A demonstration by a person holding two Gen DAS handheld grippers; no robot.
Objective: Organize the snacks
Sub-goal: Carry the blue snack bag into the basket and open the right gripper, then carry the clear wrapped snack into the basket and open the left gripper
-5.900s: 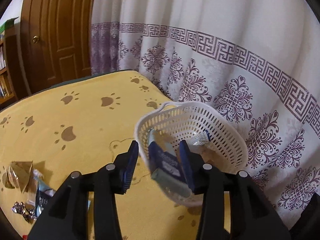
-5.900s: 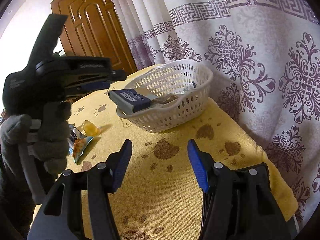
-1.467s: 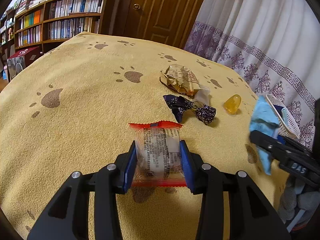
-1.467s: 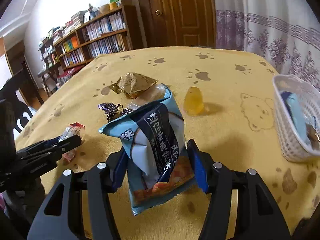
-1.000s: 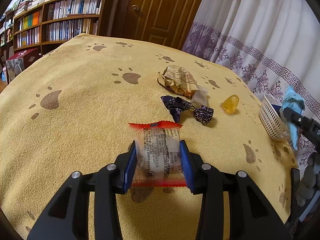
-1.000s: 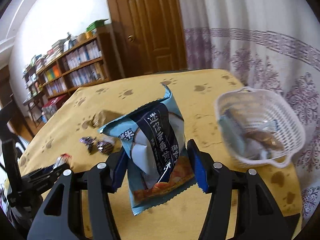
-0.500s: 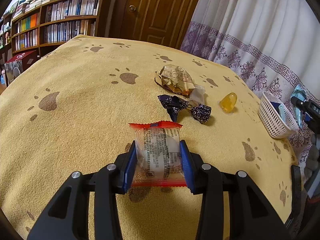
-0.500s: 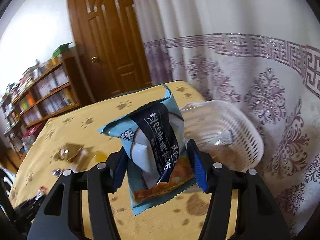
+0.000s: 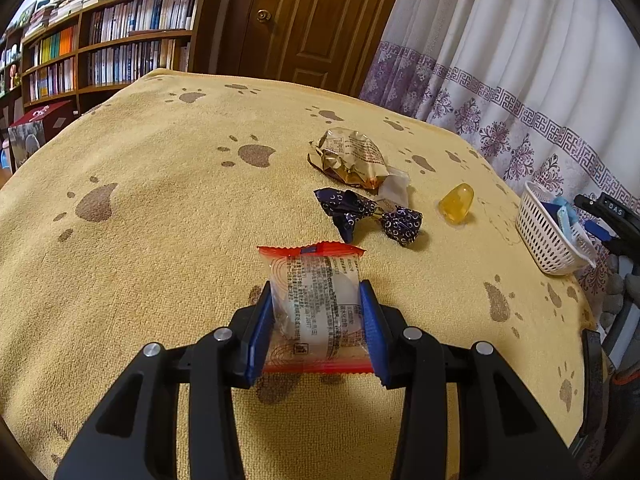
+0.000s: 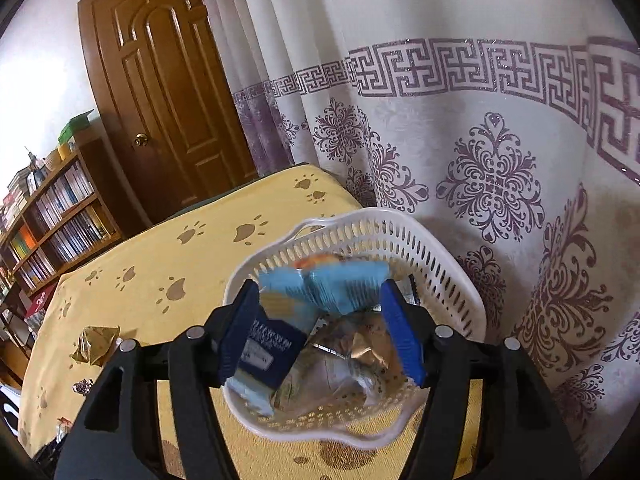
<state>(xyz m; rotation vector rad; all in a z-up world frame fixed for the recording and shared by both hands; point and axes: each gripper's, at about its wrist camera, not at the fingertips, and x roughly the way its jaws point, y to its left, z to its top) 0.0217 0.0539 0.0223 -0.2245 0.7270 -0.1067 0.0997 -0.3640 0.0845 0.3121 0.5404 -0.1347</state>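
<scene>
Over the white basket (image 10: 440,280), right gripper (image 10: 320,328) jaws opening around a blurred light-blue snack bag (image 10: 340,284), at six o'clock in the left view, left gripper (image 9: 316,320) clamps a red-edged packet (image 9: 316,300), print unreadable, "DAS" legible only there.

red-edged clear snack pkt (image 9: 316,300) flat on cloth; blurred blue bag (image 10: 332,286) over white basket (image 10: 448,280) w/ snacks.
</scene>
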